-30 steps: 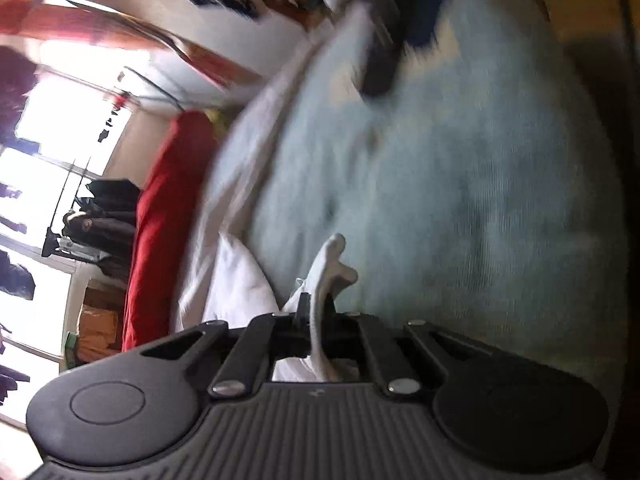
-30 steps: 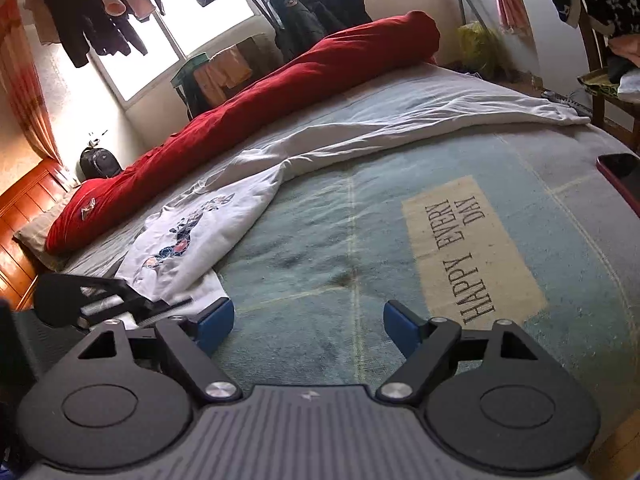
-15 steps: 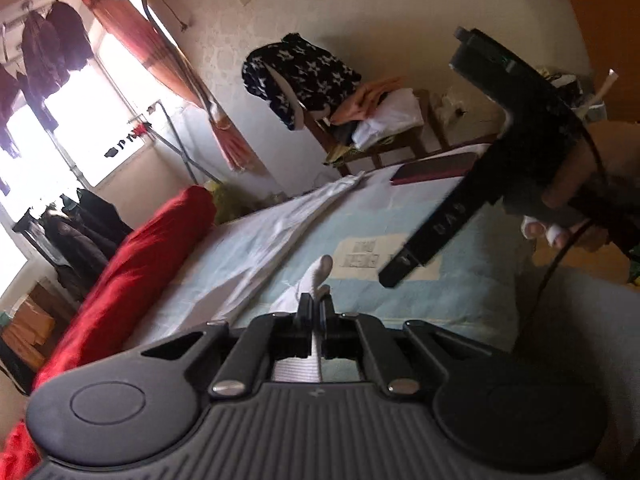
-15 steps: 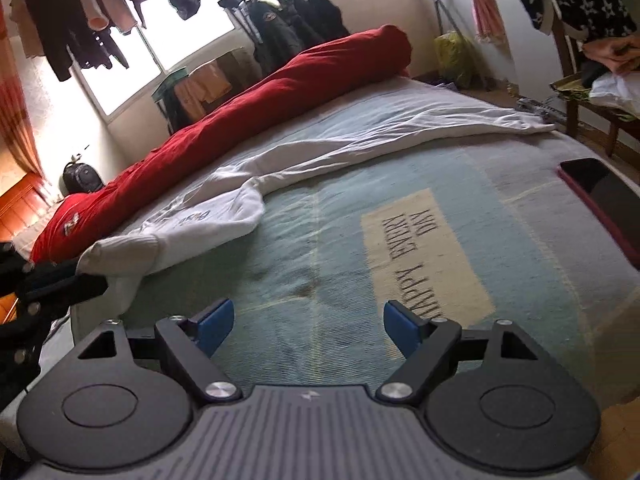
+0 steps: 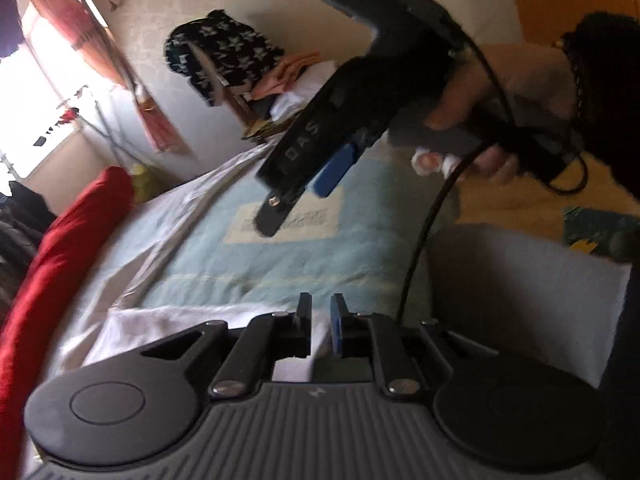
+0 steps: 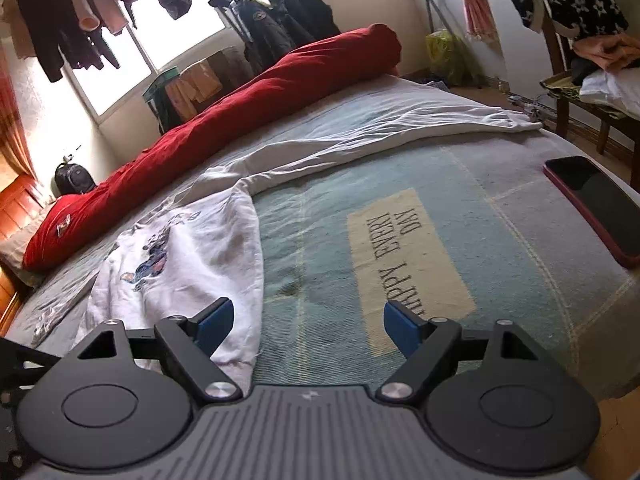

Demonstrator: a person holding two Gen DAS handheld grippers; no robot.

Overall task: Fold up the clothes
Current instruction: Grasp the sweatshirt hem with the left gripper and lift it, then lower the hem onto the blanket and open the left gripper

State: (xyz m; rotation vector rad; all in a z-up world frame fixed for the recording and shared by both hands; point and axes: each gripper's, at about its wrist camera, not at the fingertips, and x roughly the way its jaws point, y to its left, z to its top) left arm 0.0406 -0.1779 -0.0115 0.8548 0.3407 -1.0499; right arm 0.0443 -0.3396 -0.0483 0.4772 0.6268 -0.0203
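White sweatshirt [image 6: 192, 256] on blue bed cover [image 6: 328, 240] (red quilt [image 6: 224, 120] behind), left claw [image 5: 320, 322] slightly parted, empty, right claw [image 6: 306, 322] wide open, empty.

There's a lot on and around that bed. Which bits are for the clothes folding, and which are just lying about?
For the folding: white printed sweatshirt; left gripper; right gripper.

Just lying about: phone in a red case; red rolled duvet; white sheet; chair piled with clothes; hanging coats.

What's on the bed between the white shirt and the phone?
In the right wrist view, only bare blanket lies between the shirt and the phone, with its "HAPPY EVERY DAY" patch.
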